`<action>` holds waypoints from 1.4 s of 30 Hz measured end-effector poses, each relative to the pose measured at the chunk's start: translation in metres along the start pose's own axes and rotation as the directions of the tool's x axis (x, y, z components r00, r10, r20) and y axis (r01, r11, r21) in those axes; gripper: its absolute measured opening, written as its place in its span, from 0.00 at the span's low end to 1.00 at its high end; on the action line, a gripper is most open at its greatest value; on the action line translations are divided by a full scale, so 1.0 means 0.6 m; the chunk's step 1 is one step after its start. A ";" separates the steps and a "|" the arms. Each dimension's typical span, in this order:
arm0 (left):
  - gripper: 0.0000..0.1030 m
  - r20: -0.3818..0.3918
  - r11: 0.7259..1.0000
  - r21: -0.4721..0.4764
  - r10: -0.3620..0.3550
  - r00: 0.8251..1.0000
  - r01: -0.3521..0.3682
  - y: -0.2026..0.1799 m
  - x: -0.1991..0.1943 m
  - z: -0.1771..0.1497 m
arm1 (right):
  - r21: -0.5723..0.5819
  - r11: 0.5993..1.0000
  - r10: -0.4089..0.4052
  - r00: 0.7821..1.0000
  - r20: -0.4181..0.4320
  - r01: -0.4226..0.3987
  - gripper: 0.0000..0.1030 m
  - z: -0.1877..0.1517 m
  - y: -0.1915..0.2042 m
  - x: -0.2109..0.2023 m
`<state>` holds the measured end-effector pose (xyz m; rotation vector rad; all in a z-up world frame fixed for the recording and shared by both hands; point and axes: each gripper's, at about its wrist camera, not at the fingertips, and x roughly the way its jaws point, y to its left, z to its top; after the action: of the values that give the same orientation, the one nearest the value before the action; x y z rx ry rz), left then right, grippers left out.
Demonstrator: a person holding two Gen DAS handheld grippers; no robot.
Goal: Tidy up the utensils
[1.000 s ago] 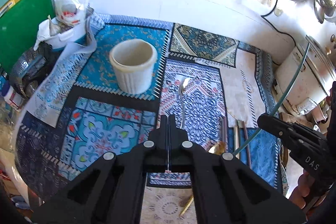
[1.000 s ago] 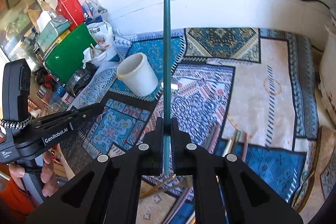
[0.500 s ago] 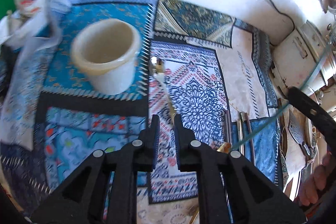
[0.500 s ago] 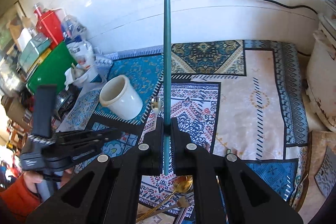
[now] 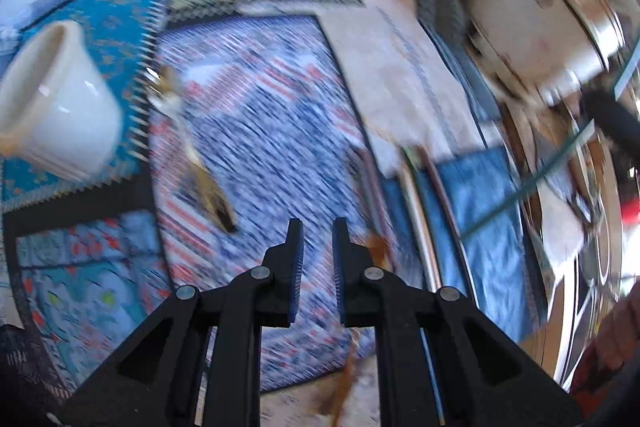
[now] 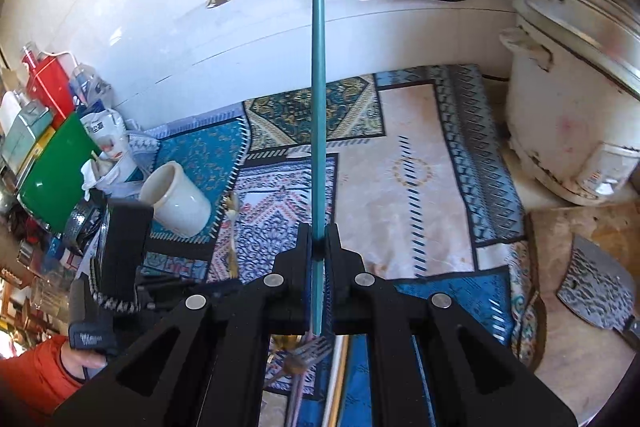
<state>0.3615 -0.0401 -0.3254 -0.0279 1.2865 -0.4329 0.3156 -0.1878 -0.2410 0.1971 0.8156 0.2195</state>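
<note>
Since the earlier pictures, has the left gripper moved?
Yes. The left gripper swung right: the white crock slid to the view's left edge, and its jaws opened.

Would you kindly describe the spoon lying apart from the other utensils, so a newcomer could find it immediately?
Start at the white ceramic crock on the patterned mat. Just right of its base lies the spoon, bowl toward the wall, gold handle pointing back toward the grippers. Unlike the fork and other pieces bunched at the near edge, it lies alone.

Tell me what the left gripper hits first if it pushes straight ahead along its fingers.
Most likely the patterned cloth itself: the open left gripper points at a bare blue-and-red patch. The spoon lies left of that line. The view is blurred, so depth is uncertain.
</note>
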 end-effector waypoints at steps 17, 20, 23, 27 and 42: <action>0.11 -0.081 0.993 0.064 0.101 0.992 -0.095 -0.061 0.043 -0.113 | 0.013 0.999 0.033 0.999 -0.021 -0.033 0.05 -0.064 -0.043 -0.042; 0.10 -0.074 0.993 0.062 0.109 0.991 -0.105 -0.064 0.047 -0.109 | 0.007 0.999 0.040 0.999 -0.020 -0.040 0.05 -0.070 -0.043 -0.047; 0.04 -0.066 0.991 0.081 0.108 0.992 -0.102 -0.069 0.055 -0.097 | 0.009 0.999 0.044 0.999 -0.022 -0.044 0.05 -0.074 -0.046 -0.049; 0.04 -0.069 0.995 0.057 0.081 0.994 -0.077 -0.072 0.052 -0.089 | 0.006 0.999 0.048 0.999 -0.023 -0.047 0.05 -0.076 -0.046 -0.051; 0.04 0.138 0.990 -0.013 0.138 0.981 -0.138 -0.028 -0.080 -0.099 | -0.064 0.993 0.098 0.995 -0.009 -0.099 0.05 -0.039 0.004 -0.030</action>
<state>0.2908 -0.0269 -0.2941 0.0281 1.1438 -0.3044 0.2859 -0.1882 -0.2432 0.1759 0.8045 0.3392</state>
